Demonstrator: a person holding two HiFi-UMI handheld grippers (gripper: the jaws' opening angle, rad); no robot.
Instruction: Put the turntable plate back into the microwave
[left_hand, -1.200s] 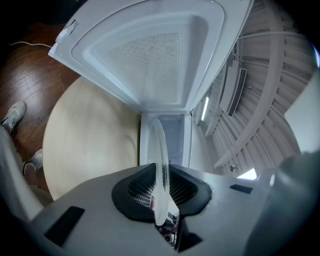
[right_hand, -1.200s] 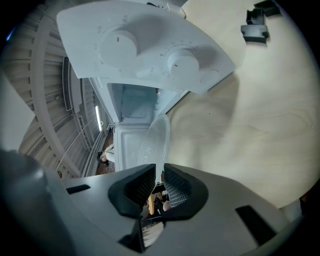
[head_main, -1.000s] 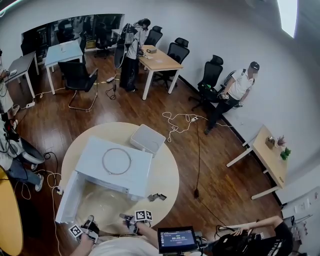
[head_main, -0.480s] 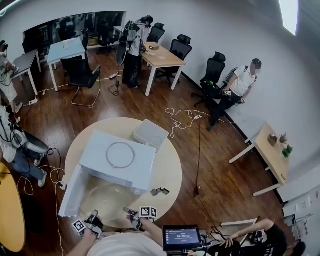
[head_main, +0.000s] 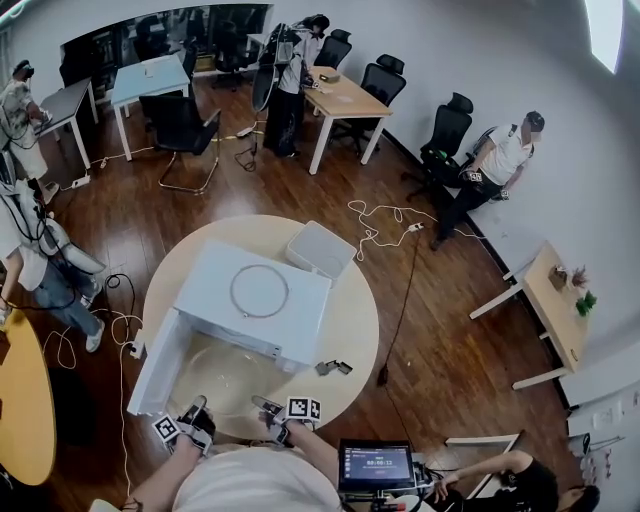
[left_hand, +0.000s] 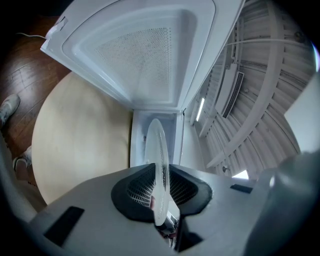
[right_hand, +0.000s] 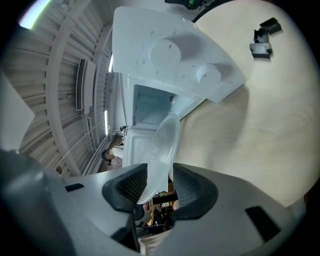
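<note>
The clear glass turntable plate (head_main: 225, 378) hangs over the table in front of the white microwave (head_main: 262, 312), whose door (head_main: 150, 368) stands open to the left. My left gripper (head_main: 188, 425) is shut on the plate's near left rim; in the left gripper view the plate (left_hand: 159, 160) stands edge-on between the pads of that gripper (left_hand: 161, 189). My right gripper (head_main: 276, 415) is at the near right rim. Its jaws have just been opening and now stand wide. In the right gripper view the plate rim (right_hand: 165, 147) lies loose between the pads of that gripper (right_hand: 160, 187).
A thin roller ring (head_main: 259, 291) lies on top of the microwave. A white box (head_main: 322, 249) sits behind it on the round table (head_main: 362, 320), and small grey parts (head_main: 335, 368) lie to the right. People, chairs and desks stand farther off.
The head view has shifted, so the table and microwave sit further right in the picture. Both grippers stay at the plate's near rim, with the plate still before the open microwave.
</note>
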